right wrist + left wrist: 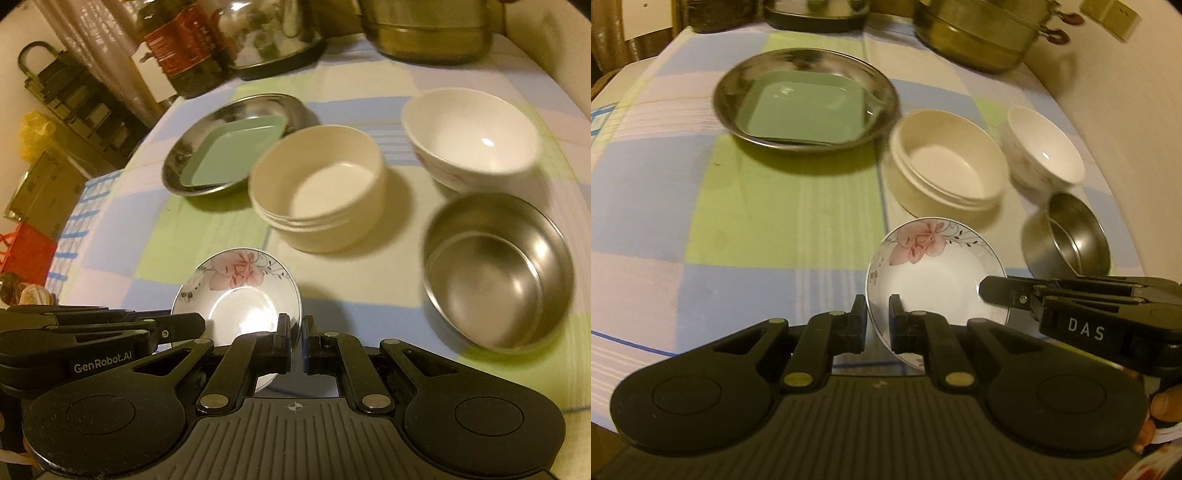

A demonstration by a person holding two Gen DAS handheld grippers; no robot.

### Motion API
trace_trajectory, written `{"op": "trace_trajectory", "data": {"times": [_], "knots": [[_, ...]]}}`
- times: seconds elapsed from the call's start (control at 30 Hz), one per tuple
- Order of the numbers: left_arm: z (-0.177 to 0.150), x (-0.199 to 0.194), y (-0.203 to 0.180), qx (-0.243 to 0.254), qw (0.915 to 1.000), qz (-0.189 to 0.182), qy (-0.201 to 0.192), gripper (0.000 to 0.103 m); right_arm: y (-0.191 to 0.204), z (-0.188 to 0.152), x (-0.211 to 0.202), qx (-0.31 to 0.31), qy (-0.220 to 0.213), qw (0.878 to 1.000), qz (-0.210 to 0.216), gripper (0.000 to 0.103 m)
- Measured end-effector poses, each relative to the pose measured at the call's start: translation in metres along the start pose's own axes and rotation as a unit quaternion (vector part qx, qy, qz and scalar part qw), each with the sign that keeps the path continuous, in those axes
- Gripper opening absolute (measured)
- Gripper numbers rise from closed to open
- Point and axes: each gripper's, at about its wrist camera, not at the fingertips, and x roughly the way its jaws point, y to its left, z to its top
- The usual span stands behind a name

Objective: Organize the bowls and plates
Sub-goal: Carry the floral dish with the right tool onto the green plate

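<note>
Both claws clench opposite rims of the small white floral porcelain saucer [934, 273], lower centre: left claw [878, 314], right claw [296, 334]. Judgement: keep it level, then nest it inside the round steel plate [809, 74], upper left.

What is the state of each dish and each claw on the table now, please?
Flowered saucer: lifted, tilted, held at two rim edges.
Left claw: shut on the saucer rim.
Right claw: shut on the saucer's opposite rim.
Steel plate: upright, holding the green square plate.
Green square plate: lying inside the steel plate.
Cream bowls: nested stack, empty.
White bowl: upright, empty.
Steel bowl: upright, empty.
</note>
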Motion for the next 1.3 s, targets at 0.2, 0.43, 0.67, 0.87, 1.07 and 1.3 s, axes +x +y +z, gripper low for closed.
{"op": "trace_trajectory", "data": {"times": [0.2, 0.43, 0.67, 0.87, 1.07, 1.3], "knots": [[0.015, -0.005, 0.026, -0.011, 0.9998, 0.014, -0.010, 0.010, 0.022, 0.019, 0.018, -0.018, 0.002, 1.000, 0.013, 0.005], [0.037, -0.007, 0.053, -0.019, 0.9994, 0.021, -0.020, 0.010, 0.046, 0.044, 0.039, -0.031, 0.001, 0.999, 0.019, 0.005], [0.061, -0.005, 0.071, -0.010, 0.9992, 0.022, -0.031, 0.010, 0.060, 0.069, 0.056, -0.032, -0.010, 0.999, 0.018, 0.005], [0.087, 0.003, 0.084, -0.002, 0.9990, 0.017, -0.041, 0.010, 0.068, 0.092, 0.068, -0.031, -0.023, 0.999, 0.008, 0.006], [0.115, 0.017, 0.095, 0.004, 0.9989, 0.008, -0.047, 0.010, 0.072, 0.114, 0.080, -0.028, -0.034, 0.999, -0.008, 0.006], [0.144, 0.041, 0.103, 0.011, 0.9990, 0.002, -0.043, 0.010, 0.068, 0.139, 0.101, -0.019, -0.039, 0.999, -0.024, 0.006]]}}
